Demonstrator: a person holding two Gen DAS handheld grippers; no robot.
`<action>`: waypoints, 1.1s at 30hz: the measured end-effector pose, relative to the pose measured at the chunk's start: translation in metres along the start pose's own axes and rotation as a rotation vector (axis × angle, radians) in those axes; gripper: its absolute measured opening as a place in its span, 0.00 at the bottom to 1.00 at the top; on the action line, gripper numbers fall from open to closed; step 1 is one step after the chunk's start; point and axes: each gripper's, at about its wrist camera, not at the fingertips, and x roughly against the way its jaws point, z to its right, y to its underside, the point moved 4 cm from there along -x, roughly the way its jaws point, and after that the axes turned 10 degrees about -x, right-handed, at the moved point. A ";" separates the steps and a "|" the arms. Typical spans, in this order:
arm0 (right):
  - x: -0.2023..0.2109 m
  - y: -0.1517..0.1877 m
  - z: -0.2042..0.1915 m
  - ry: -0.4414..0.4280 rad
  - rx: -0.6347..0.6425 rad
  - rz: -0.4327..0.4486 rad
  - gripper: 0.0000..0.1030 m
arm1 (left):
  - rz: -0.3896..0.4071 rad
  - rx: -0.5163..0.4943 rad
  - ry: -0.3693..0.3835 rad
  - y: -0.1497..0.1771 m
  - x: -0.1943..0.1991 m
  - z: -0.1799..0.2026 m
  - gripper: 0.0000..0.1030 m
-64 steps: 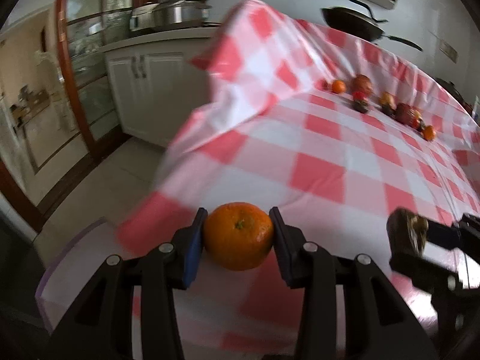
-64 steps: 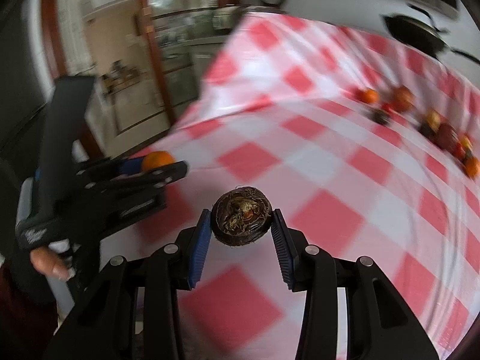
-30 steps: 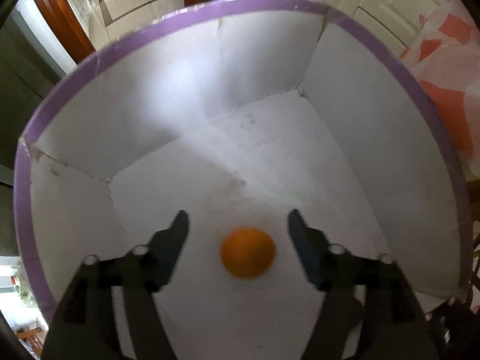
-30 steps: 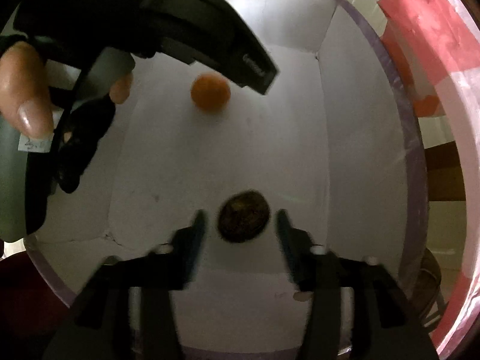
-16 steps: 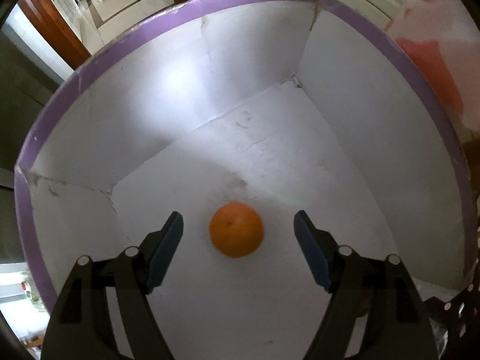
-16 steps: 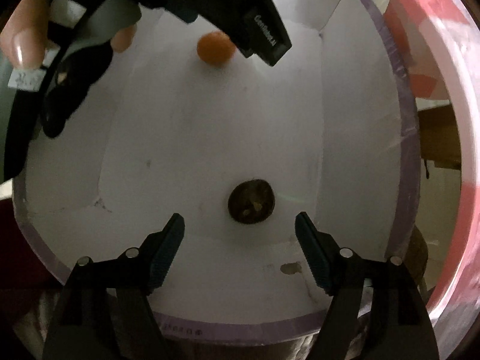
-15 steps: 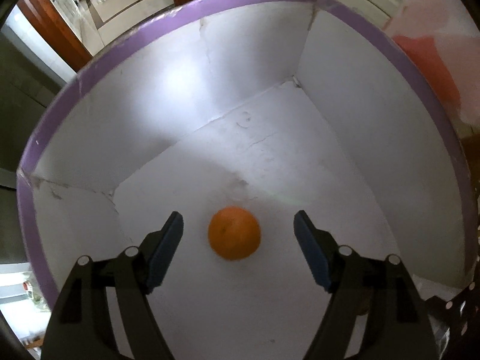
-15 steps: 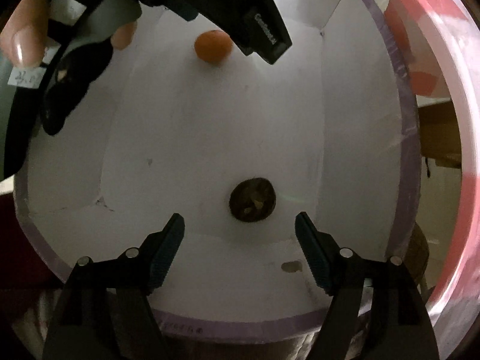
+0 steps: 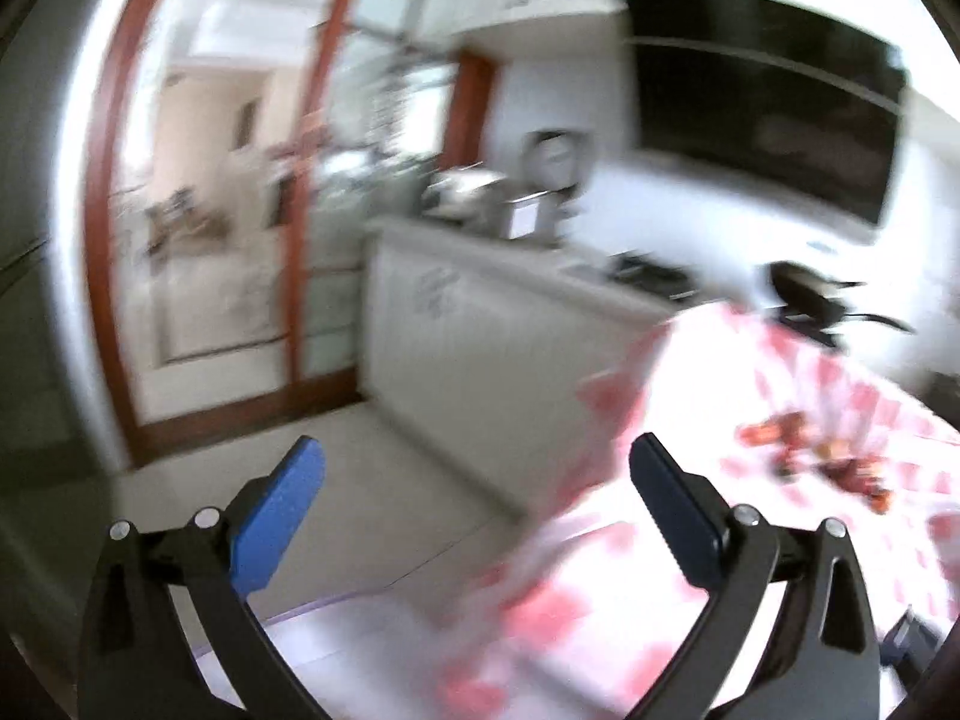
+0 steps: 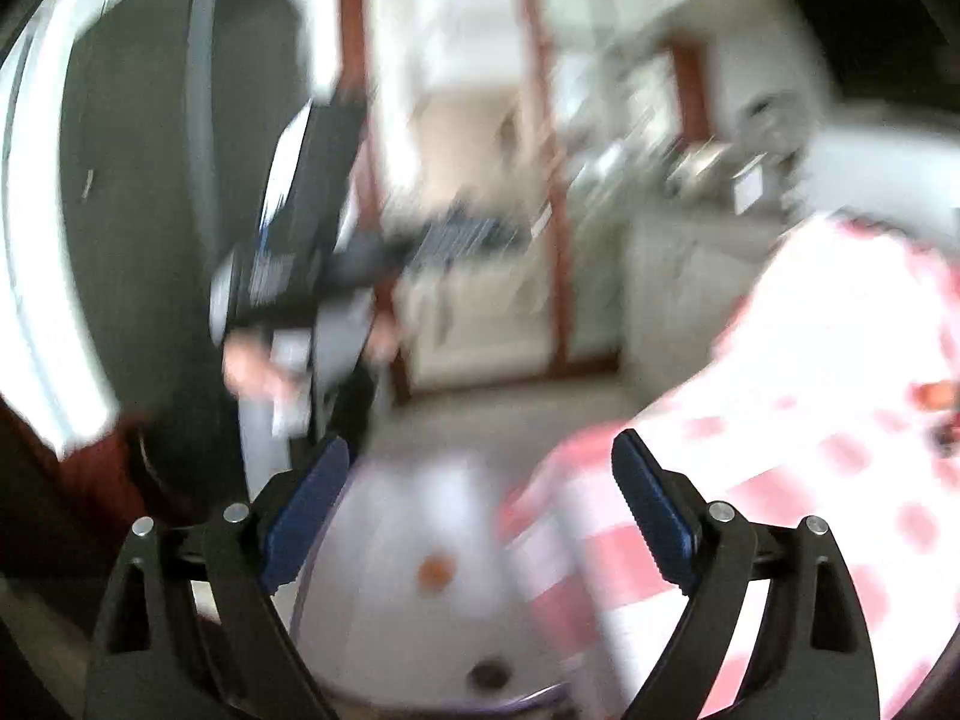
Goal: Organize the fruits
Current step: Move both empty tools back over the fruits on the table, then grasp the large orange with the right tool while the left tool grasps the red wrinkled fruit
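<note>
Both views are blurred by motion. My left gripper (image 9: 477, 468) has its jaws opening wide, and nothing is between its blue pads. My right gripper (image 10: 480, 468) also has its jaws opening, with nothing between them. Below the right gripper lies the white box (image 10: 384, 540) with a purple rim; an orange (image 10: 435, 570) and a dark round fruit (image 10: 489, 673) rest on its floor. Several more fruits (image 9: 810, 456) sit in a row on the red-and-white checked tablecloth (image 9: 840, 516) at the right. The left gripper (image 10: 420, 246), held by a hand (image 10: 252, 369), shows in the right wrist view.
White kitchen cabinets (image 9: 456, 324) with pots on the counter stand behind the table. A wood-framed glass door (image 9: 198, 210) is at the left. A dark pan (image 9: 810, 297) sits beyond the table's far end. Tiled floor (image 9: 384, 480) lies between cabinets and box.
Both grippers have risen out of the white box and tilted up toward the room, and their jaws stand wider. The orange and the dark fruit stayed on the box floor.
</note>
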 end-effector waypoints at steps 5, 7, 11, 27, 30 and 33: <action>0.085 -0.038 0.099 0.306 -0.157 0.151 0.84 | -0.134 -0.016 0.274 -0.013 -0.039 0.152 0.98; 0.104 -0.043 0.147 0.448 -0.244 0.169 0.84 | -0.174 -0.029 0.338 -0.007 -0.065 0.187 0.98; 0.167 -0.030 0.249 0.656 -0.412 0.198 0.84 | -0.270 -0.069 0.468 0.028 -0.114 0.290 0.98; 0.160 0.028 0.522 0.986 -0.616 -0.077 0.81 | -0.383 -0.045 0.646 0.062 -0.211 0.479 0.98; 0.144 0.024 0.542 0.971 -0.603 -0.135 0.76 | -0.358 -0.048 0.656 0.060 -0.210 0.472 0.98; 0.134 0.020 0.551 0.965 -0.593 -0.177 0.65 | -0.387 -0.024 0.667 0.059 -0.217 0.472 0.98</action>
